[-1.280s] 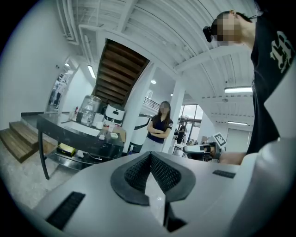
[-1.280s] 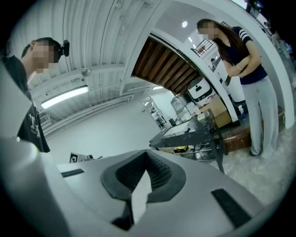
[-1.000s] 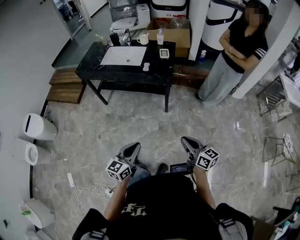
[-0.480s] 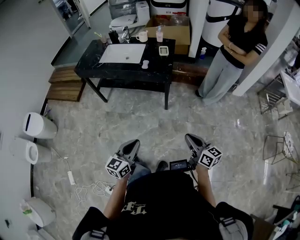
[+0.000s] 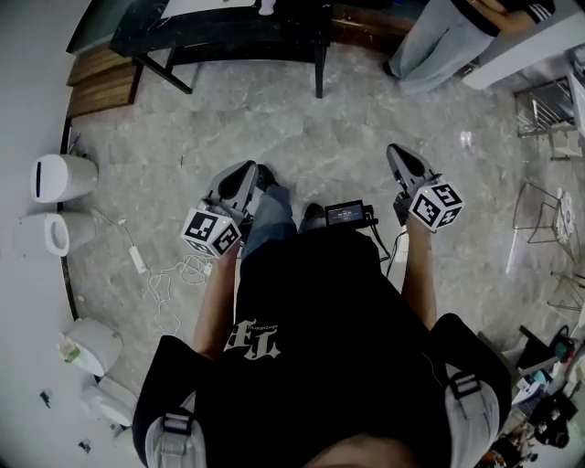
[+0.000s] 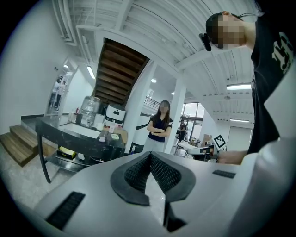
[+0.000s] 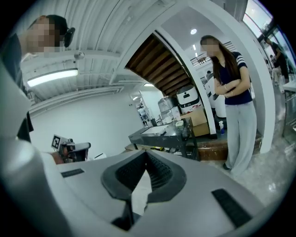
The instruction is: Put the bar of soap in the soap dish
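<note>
Left tool [image 6: 149,157] narrow, tips touching, empty. Right tool [image 7: 145,156] same. Both well short of black tabletop [image 5: 219,27]. Soap [image 5: 266,7] near tabletop's front edge; soap dish [image 7: 179,123] farther back.

Head view: the camera rides on the wearer's head and faces steeply down. The wearer's black shirt [image 5: 320,347] fills the lower frame close up, with the grey marbled floor [image 5: 302,119] beyond it. Left gripper [image 5: 245,169] and right gripper [image 5: 398,151] sit mid-frame. Left gripper view: low, near level, looking along its own jaws at the black stone-topped table [image 6: 69,134] and the standing person in black top and grey trousers [image 6: 159,122], both well off. Right gripper view: same heading, with the person larger at right. All three views share table and person, but the head view clips them at its top border. Each gripper view catches the other gripper at its inner side.
</note>
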Tool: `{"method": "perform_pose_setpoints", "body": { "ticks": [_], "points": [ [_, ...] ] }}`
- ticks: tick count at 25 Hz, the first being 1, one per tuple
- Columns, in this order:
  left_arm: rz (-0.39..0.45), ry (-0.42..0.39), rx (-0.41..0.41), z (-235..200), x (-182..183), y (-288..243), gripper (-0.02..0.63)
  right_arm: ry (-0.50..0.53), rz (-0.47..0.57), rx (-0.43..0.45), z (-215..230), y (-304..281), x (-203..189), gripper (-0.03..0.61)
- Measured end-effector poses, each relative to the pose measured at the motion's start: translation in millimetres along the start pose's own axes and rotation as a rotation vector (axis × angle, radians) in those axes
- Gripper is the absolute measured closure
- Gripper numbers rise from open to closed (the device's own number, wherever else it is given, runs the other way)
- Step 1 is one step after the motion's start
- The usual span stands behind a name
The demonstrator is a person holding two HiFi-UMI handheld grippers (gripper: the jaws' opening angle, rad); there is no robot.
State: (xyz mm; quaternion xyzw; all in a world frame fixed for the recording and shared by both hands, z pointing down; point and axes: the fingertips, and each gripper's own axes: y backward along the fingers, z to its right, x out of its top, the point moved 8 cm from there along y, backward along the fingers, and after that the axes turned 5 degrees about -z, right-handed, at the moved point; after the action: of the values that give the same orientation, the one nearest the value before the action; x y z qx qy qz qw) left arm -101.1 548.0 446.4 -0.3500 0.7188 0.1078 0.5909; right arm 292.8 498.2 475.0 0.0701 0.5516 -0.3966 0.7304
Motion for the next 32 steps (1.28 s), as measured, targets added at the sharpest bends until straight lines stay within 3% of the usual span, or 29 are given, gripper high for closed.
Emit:
{"method": "perform_pose_setpoints", "body": {
  "ticks": [5,11,22,32],
  "points": [
    [-0.008,0.001,-0.018,-23,6,-27,0.604,0.093,-0.094,-0.029,5,-34,-4,0.569],
    [-0.03,0.02,-0.064,-63,14,-75,0.604,0.126,-0.154,-0.018,9,-83,0,0.569],
    [-0.042,-0.02,-0.211,-177,91,-188,0.604,0.158,-0.16,-0.075,38,-205,77,0.569],
    [-0.075,-0.003,-0.252,-262,125,-239,0.604,0.185,-0.217,-0.088,46,-281,121,0.569]
  ]
}}
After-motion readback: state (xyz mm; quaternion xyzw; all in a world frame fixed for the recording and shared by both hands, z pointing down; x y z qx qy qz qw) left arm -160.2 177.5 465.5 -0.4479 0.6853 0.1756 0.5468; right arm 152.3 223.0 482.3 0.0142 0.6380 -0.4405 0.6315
